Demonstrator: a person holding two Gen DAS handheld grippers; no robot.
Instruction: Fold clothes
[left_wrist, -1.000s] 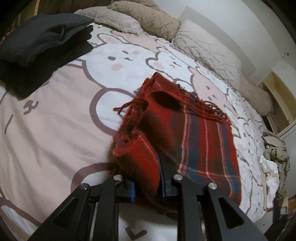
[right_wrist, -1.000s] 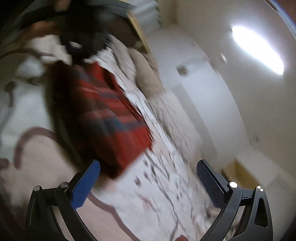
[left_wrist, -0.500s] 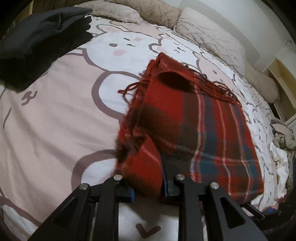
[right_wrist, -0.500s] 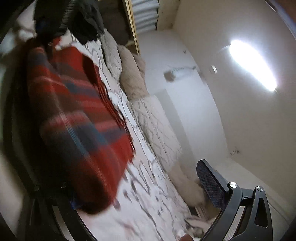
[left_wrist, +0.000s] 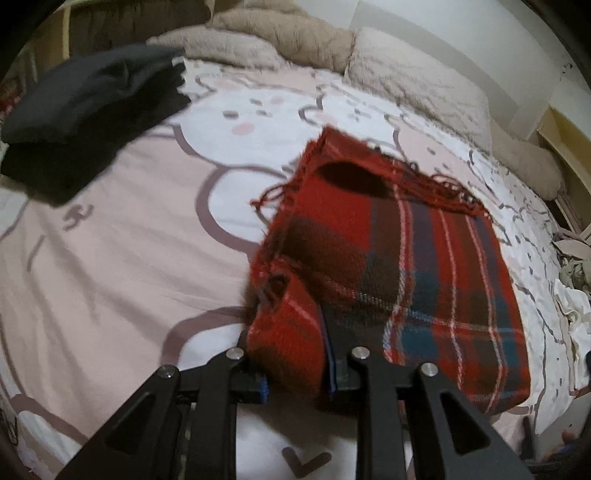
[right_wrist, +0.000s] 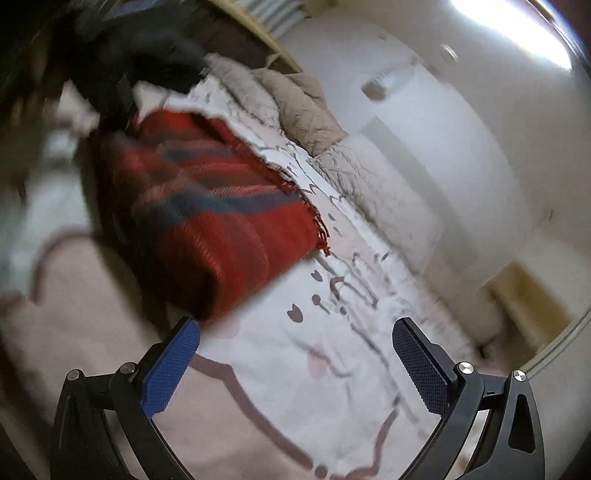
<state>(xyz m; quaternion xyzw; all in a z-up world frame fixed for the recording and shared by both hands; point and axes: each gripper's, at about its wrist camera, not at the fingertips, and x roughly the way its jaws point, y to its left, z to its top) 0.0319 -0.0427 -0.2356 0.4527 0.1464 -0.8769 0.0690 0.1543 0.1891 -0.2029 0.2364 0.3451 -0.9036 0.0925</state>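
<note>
While the left hand-held gripper (left_wrist: 295, 369) pinches the plaid scarf (left_wrist: 406, 277), only the right view shows the right hand-held gripper (right_wrist: 295, 354) spread empty.

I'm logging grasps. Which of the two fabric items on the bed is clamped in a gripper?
The red plaid scarf: the left gripper is shut on its near corner. The folded black garment lies apart, untouched; the right gripper is open.

No readable text, label, brand or number shows in either view. The bedsheet (left_wrist: 110, 258) carries only cartoon bunny outlines and small squiggle marks, none legible as letters.
</note>
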